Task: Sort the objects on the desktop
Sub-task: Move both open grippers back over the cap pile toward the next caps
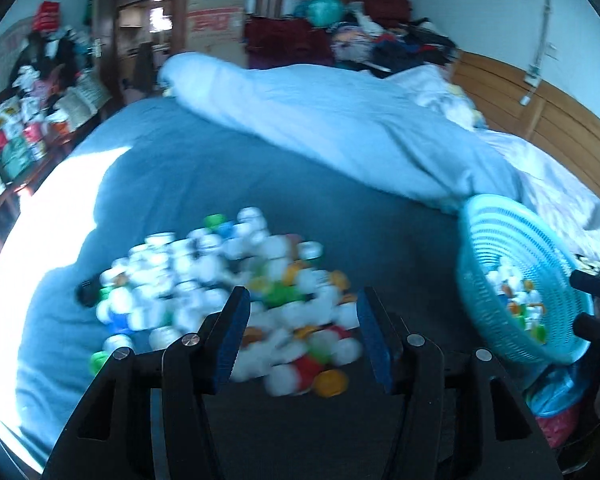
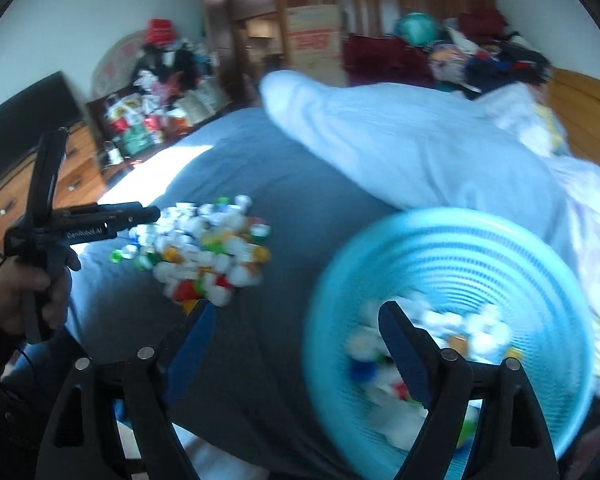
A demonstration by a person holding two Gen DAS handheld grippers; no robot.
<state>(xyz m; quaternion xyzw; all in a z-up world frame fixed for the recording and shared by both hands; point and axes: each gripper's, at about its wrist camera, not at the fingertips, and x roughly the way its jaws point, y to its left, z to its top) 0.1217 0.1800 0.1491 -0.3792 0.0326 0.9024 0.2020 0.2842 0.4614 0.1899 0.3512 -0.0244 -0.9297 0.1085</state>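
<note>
— So where are the caps?
— Heaped on the blue bedsheet (image 1: 204,176): the cap pile (image 1: 236,292) lies under my left tongs (image 1: 302,304), spread wide, empty. My right tongs (image 2: 296,316), also wide and empty, hang at the basket (image 2: 452,236) rim.

Both grippers were matte black plastic w/ triangular cutouts in the arms and round silver screws at the pivots; the left gripper (image 1: 302,304) had blue ribbed pads (image 1: 233,344) inside its fingers, same deal on the right gripper (image 2: 296,320) w/ its blue pads (image 2: 192,344). From the right cam the left one looked like a black pistol-grip frame w/ small white lettering on the side, too blurry to read. The left hand (image 2: 24,292) on it was bare skin, dark sleeve at the wrist, thin black cable below.
</note>
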